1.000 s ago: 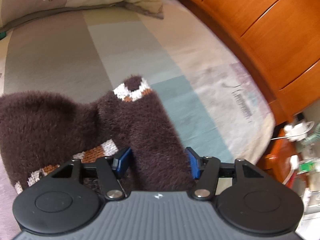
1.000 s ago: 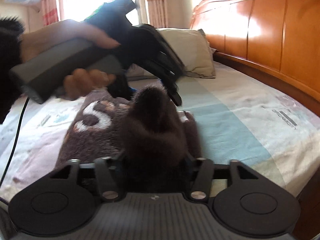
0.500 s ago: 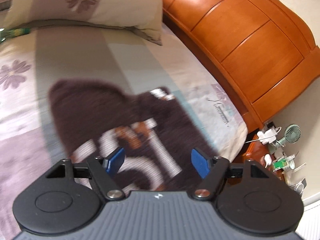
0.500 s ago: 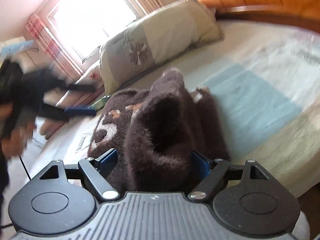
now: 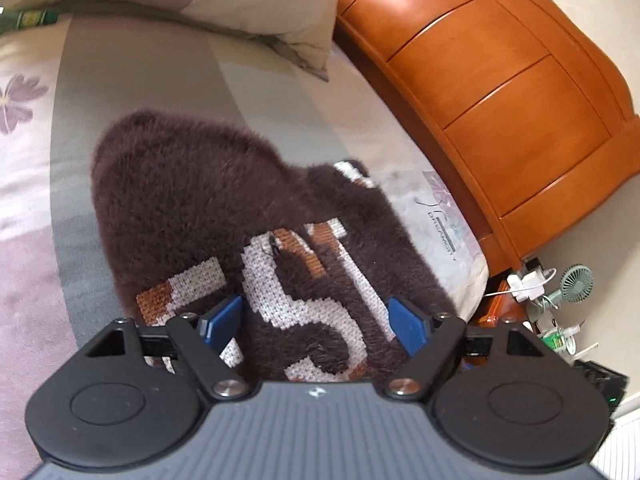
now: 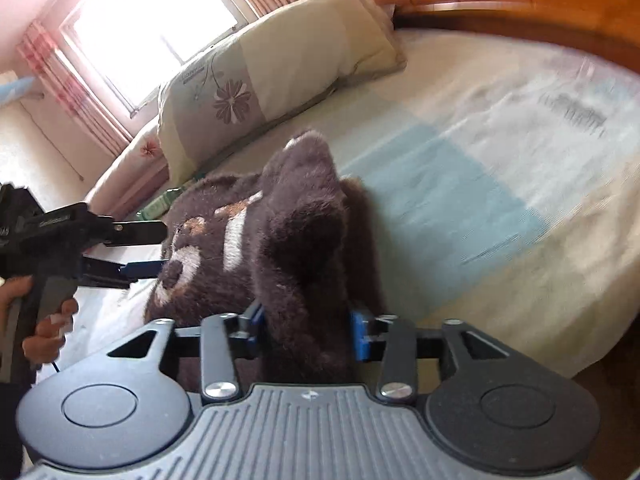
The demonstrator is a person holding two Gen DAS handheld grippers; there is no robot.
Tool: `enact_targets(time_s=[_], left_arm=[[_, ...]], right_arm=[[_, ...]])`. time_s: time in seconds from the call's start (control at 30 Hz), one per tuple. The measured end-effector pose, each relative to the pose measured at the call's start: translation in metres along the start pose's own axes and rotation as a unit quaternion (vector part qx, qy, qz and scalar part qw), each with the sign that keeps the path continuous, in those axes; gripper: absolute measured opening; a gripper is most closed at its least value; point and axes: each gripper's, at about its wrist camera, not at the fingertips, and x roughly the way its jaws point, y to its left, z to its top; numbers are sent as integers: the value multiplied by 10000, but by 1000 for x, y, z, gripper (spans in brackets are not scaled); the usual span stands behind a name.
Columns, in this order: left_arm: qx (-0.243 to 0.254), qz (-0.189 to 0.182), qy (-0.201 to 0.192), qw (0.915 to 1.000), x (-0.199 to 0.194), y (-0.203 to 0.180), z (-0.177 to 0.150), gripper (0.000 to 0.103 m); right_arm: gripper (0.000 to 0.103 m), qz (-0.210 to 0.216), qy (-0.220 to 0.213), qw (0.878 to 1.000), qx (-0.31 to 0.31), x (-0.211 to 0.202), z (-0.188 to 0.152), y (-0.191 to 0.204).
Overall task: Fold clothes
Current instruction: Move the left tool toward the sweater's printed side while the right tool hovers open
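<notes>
Left tongs (image 5: 316,320) spread wide, just opening, above the sweater (image 5: 192,200); only the right view shows right tongs (image 6: 308,332) closing, pinching its raised fold.

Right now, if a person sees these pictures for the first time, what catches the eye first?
First the fluffy dark brown sweater with white and orange knitted figures, lying on the bed sheet. The right gripper pinches a raised fold of it; the left gripper hangs open above it. Behind, a flowered pillow leans by the orange wooden headboard.
</notes>
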Motion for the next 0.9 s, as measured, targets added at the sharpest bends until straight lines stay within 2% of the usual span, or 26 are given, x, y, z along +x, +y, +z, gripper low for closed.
enact_targets(time_s=[0.1,0.17,0.3,0.4,0.47,0.5,0.53,0.57,0.6,0.7,0.73,0.77,0.8,0.83,0.9], left_arm=[[-22,-297,-234,9993,-16,-2,5,80],[-169,-597,-239,9978,-14,-5,13,80],[-320,-990,27,9946,11,-6,19,82],[-237,-652,263,9972,29,5,14,80],[-49,-552,346,9979,31,12,11,66],[76,-527,365,9979,31,14,10,62],[161,-505,381,9979,32,17,10,53],[84,-512,404,9978,33,22,12,48],[8,-519,427,9977,34,27,13,47],[-127,-498,391,9979,25,23,14,49],[-170,-493,378,9979,21,22,14,55],[-119,-542,320,9979,13,16,10,68],[-68,-594,262,9979,5,10,7,73],[2,-752,227,9969,0,4,4,78],[29,-1083,292,9937,-2,-5,-4,78]], right_arm=[[54,-230,-471,9973,-518,-35,14,16],[58,-148,-652,9923,-1039,-41,28,37],[59,40,-409,9808,-1904,2,35,76],[59,-19,375,9812,-1894,47,19,79],[59,95,908,9844,-1504,65,-2,70],[60,139,916,9856,-1415,64,-14,69],[60,163,885,9864,-1377,62,-27,69],[60,139,868,9855,-1451,60,-36,72],[60,88,857,9842,-1547,58,-39,76],[60,55,855,9836,-1588,50,-29,82],[60,88,795,9841,-1584,45,-23,82],[60,132,639,9839,-1665,37,-16,82],[63,177,451,9828,-1783,29,-9,83],[71,167,290,9807,-1929,24,-4,84],[74,70,34,9748,-2230,21,4,87]])
